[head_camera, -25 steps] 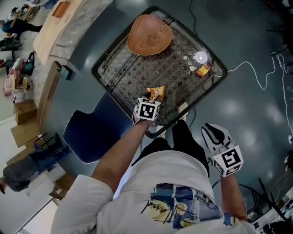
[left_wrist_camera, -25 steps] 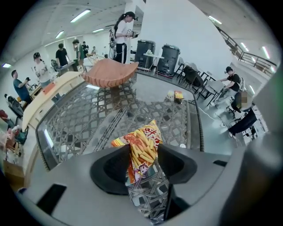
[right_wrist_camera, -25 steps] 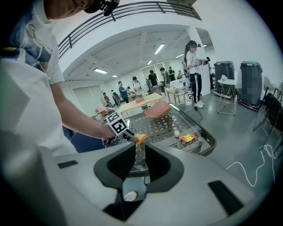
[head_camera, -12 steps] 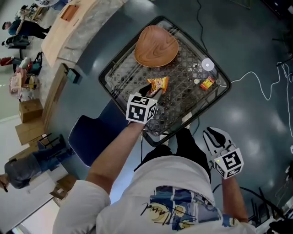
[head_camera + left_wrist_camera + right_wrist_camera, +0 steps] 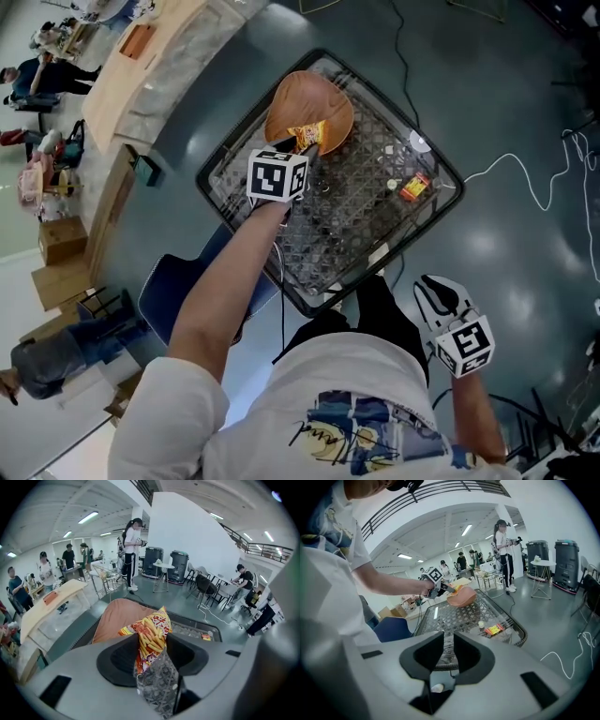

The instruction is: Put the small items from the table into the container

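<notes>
The left tool (image 5: 302,153) is squeezing the chip bag (image 5: 307,135), holding it just over the wooden bowl (image 5: 326,94). The right tool (image 5: 433,281) is hanging far from the bowl, jaws a little apart, holding nothing.

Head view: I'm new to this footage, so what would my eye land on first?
The bright snack packet pinched in the left gripper, at the wooden bowl on the far end of the glass table, stands out first. Next comes a red-and-yellow packet near the table's right edge, and the right gripper hanging off the table beside the person's leg.
</notes>
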Demonstrator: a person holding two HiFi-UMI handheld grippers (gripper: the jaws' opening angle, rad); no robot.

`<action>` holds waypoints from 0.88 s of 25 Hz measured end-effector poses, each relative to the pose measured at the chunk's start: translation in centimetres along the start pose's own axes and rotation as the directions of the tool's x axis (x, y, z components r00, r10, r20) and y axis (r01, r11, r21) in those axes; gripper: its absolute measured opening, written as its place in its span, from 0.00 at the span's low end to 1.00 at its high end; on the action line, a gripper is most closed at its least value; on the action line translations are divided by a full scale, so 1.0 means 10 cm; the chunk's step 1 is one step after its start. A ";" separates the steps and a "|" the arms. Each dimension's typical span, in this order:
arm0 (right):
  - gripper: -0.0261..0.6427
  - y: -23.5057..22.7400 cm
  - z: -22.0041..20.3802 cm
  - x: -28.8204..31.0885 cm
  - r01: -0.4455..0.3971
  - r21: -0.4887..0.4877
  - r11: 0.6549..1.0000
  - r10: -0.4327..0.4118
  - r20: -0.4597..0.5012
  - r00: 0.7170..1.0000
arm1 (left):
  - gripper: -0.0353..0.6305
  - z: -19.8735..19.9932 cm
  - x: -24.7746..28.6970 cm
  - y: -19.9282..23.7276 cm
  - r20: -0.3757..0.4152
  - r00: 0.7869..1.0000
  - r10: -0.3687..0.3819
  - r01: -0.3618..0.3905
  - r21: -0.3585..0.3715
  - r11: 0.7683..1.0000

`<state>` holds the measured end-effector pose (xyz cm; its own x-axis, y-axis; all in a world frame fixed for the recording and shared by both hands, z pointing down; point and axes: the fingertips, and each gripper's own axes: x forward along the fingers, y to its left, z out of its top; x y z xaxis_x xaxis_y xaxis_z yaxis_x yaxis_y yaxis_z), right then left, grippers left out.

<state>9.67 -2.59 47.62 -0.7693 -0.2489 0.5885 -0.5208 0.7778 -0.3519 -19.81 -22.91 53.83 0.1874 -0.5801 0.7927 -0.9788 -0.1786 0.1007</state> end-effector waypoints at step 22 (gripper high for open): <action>0.13 -0.17 -0.38 -0.29 0.102 0.102 0.989 -0.097 -0.056 0.994 | 0.35 -0.12 1.40 0.55 -0.235 0.970 0.068 -0.061 0.038 0.997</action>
<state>14.23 -0.96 49.26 -0.6931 -0.2907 0.6596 -0.6321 0.6849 -0.3624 -22.68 -31.02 66.22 0.0957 -0.3877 0.9168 -0.9844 -0.1734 0.0294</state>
